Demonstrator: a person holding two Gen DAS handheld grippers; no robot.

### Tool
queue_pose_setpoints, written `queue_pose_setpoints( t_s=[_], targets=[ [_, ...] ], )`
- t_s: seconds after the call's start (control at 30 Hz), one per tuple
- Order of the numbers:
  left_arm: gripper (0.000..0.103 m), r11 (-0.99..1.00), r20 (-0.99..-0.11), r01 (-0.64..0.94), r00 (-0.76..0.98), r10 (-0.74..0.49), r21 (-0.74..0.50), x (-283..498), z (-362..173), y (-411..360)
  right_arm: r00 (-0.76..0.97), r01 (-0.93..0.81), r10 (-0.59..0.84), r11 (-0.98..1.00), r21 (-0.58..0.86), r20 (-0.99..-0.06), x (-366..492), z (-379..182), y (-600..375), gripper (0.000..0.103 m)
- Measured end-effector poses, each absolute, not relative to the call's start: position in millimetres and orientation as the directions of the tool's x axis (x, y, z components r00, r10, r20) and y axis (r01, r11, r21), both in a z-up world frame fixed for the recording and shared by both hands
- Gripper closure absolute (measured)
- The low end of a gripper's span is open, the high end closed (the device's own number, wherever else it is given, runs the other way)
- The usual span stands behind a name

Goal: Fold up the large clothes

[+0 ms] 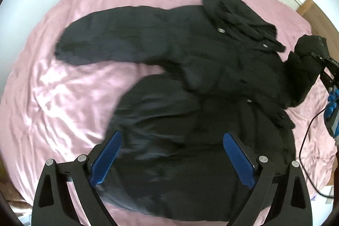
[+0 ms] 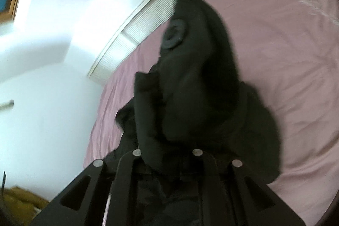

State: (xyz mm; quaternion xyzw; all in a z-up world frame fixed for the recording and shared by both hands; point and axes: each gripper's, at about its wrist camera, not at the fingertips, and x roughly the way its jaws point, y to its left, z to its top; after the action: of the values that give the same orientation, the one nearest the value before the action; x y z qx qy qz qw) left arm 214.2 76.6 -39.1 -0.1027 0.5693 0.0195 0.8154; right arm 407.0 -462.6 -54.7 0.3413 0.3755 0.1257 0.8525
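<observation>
I see the pink satin-like bed cover (image 1: 63, 86) filling most of the left wrist view; its surface is glossy and finely creased, with bright highlights at the left of the frame. The same cover (image 2: 286, 46) fills the right side of the right wrist view.

On it lies the large black padded hooded jacket (image 1: 201, 69), occupying the centre and lower centre of the frame. Its fabric is matt, puffy and quilted in soft ridges. One sleeve (image 1: 101, 41) extends flat toward the middle left. The bunched hood (image 1: 239, 14) sits at the upper right, with small oval metal snaps below it. The other sleeve (image 1: 305, 63) is raised off the cover at the right edge.

The left gripper (image 1: 171, 141) is at the bottom of the frame, above the jacket's lower body. Its black jaws stand wide apart with blue flat pads exposed; nothing is between them.

The right gripper (image 1: 317, 56) appears at the right edge, clenched on the raised sleeve end. In the right wrist view, the black fabric (image 2: 197, 82) rises directly from the closed jaws at the bottom centre and carries a round black button; the picture is blurred.

A white louvred panel (image 2: 137, 29) runs diagonally behind the bed.
</observation>
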Motion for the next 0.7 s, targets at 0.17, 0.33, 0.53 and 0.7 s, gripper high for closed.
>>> queue_pose_setpoints(
  t_s=[0.17, 0.33, 0.53, 0.7],
  targets=[
    [0.007, 0.964, -0.933, -0.226, 0.356, -0.048, -0.136, 207.6, -43.4, 130.0, 0.585, -0.009, 0.495, 0.797, 0.604, -0.643, 426.1, -83.4, -375.9, 0.089],
    [0.007, 0.950, -0.943, -0.282, 0.332, -0.034, -0.134, 200.2, -59.8, 159.9, 0.473, -0.010, 0.460, 0.855, 0.518, -0.751, 421.7, -139.5, -327.6, 0.088],
    [0.007, 0.947, -0.949, -0.289, 0.314, -0.043, -0.138, 205.6, -75.5, 163.5, 0.396, -0.008, 0.375, 0.914, 0.405, -0.839, 414.4, -192.9, -290.7, 0.083],
    [0.007, 0.956, -0.945, -0.251, 0.320, -0.067, -0.152, 220.0, -80.8, 141.8, 0.382, -0.051, 0.369, 0.924, 0.380, -0.847, 405.5, -193.2, -270.4, 0.045]
  ],
)
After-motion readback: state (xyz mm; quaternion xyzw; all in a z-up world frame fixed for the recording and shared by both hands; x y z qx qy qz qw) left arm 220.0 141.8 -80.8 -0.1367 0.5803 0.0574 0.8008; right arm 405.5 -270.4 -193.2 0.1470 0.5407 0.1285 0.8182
